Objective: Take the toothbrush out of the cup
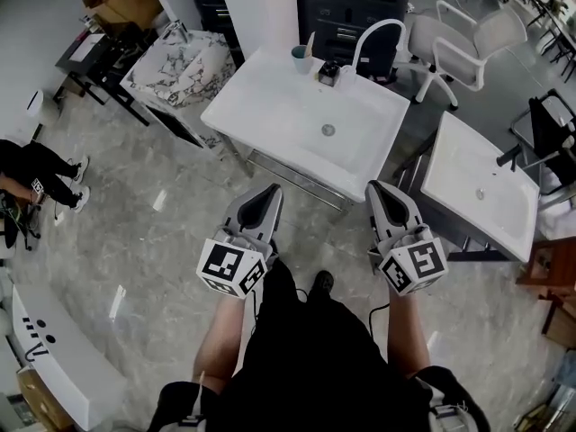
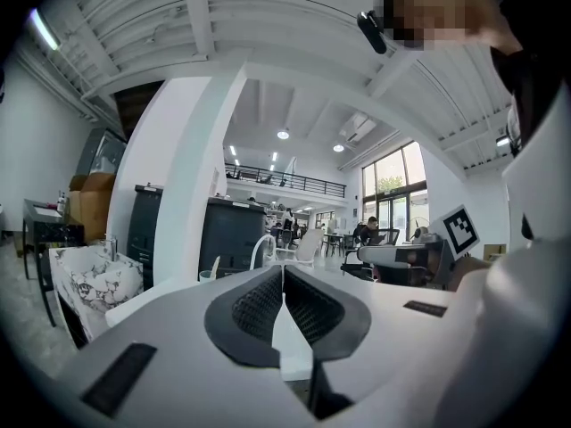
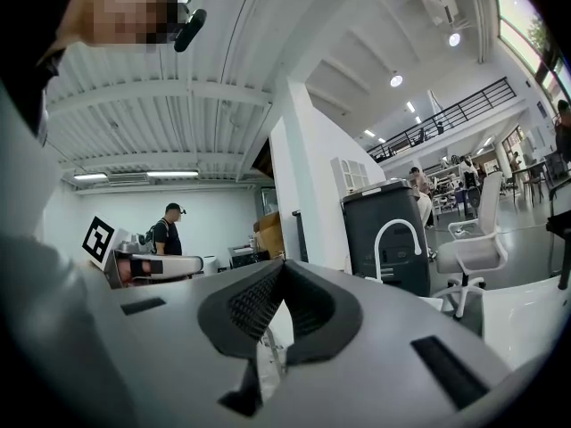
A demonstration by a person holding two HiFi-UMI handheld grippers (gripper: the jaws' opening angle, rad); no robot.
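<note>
Beneath the head camera – floor (image 1: 162,241): grey marbled tiles, and the person stands on them facing the basins.
Washbasin table (image 1: 261,97): white and rectangular, set at an angle ahead of both grippers and well apart from them; a round drain (image 1: 328,130) sits in the middle of the bowl.
Second washbasin (image 1: 468,187): white, to the right of the first, with a gap between them.
Office chair (image 1: 459,43): white, behind the washbasin table at its far right.
Left gripper (image 1: 267,192): held level near the person's body, with its marker cube towards the camera. In the left gripper view (image 2: 283,270) the ribbed pads meet at the tips and nothing lies between them – closed and empty.
Right gripper (image 1: 376,187): beside the left at about the same height, pointing at the table. In its own view (image 3: 282,266) the jaws are together, with nothing held.
Faucet (image 1: 378,22): a white arched spout on the far rim of the table; it shows in both gripper views (image 2: 259,243) (image 3: 397,226).
Cup (image 1: 301,59): pale teal, upright on the far rim to the left of the faucet; the left gripper view shows it just above the left jaw (image 2: 207,275).
Toothbrush (image 1: 309,41): stands in the cup, leaning, with its upper end above the rim (image 2: 214,264); neither gripper touches it.
</note>
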